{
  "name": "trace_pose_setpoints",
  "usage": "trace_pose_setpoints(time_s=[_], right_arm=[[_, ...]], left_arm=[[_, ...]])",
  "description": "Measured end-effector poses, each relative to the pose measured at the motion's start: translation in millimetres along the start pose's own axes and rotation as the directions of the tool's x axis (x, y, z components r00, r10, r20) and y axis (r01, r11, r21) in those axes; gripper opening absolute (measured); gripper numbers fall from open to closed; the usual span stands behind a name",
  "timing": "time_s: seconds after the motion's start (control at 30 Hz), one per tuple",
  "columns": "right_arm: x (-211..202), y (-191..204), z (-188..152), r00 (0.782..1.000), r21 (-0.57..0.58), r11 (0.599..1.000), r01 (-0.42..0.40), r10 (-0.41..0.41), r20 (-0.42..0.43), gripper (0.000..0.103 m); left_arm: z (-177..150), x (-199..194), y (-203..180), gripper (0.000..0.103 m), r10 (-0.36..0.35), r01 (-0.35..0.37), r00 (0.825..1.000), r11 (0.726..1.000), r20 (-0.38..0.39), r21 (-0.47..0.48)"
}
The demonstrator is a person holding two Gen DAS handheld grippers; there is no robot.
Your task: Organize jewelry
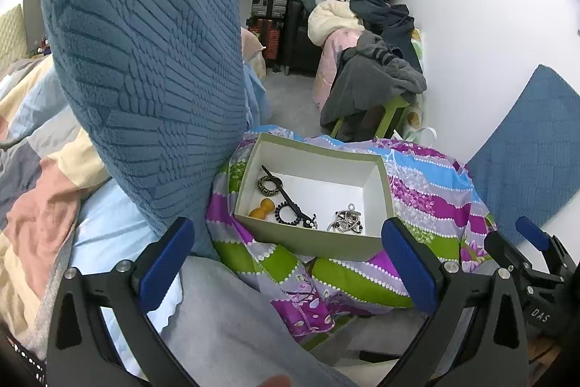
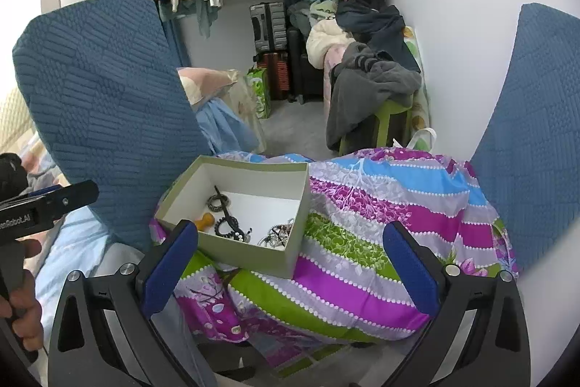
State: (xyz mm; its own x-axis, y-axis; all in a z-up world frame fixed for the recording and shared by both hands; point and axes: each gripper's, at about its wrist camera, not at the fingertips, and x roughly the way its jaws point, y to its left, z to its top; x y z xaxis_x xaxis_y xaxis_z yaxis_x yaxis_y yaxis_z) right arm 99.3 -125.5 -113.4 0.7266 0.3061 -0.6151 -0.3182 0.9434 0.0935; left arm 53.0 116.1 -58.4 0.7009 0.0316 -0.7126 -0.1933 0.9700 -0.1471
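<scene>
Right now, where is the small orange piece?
In the left wrist view the small orange piece lies in the open box's near-left corner, left of the black beaded ring.

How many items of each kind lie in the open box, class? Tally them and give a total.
Inside the box:
Patterned ring with black stick: 1
Orange peg-shaped piece: 1
Black beaded loop: 1
Silver jewelled piece: 1
Total: 4

Blue cushion (image 1: 145, 60); perhaps suitcases (image 2: 268, 28).
</scene>
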Motion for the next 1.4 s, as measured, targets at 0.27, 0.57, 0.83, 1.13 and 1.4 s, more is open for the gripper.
trace_pose_setpoints(time_s=[0.27,0.57,0.83,1.13,1.4], right_arm=[[0.2,-1.2,-2.1,1.000,0.024,1.000,0.000,0.000,0.001,0.102],[-3.2,-7.8,-1.3,1.000,0.053,0.998,0.020,-0.021,0.012,0.102],[-4.5,-11.6,-0.7,0.999,0.072,0.997,0.038,-0.040,0.021,0.102],[-2.9,-13.3,-2.1,0.999,0.077,0.996,0.043,-0.044,0.016,0.102],[-4.8,-15.8,-1.3,0.998,0.077,0.996,0.055,-0.057,0.025,0.102]], left_arm=[[-1.5,1.5,-1.7,0.102,0.008,-0.008,1.000,1.000,-0.008,0.011],[-3.6,3.0,-3.0,0.102,0.006,-0.006,1.000,1.000,-0.012,0.020],[-5.9,6.4,-2.0,0.102,-0.001,0.002,1.000,0.999,-0.021,0.032],[-6.3,11.1,-2.1,0.102,-0.009,0.011,0.999,0.999,-0.035,0.050],[-7.9,13.0,-1.6,0.102,-0.012,0.015,0.999,0.998,-0.043,0.064]])
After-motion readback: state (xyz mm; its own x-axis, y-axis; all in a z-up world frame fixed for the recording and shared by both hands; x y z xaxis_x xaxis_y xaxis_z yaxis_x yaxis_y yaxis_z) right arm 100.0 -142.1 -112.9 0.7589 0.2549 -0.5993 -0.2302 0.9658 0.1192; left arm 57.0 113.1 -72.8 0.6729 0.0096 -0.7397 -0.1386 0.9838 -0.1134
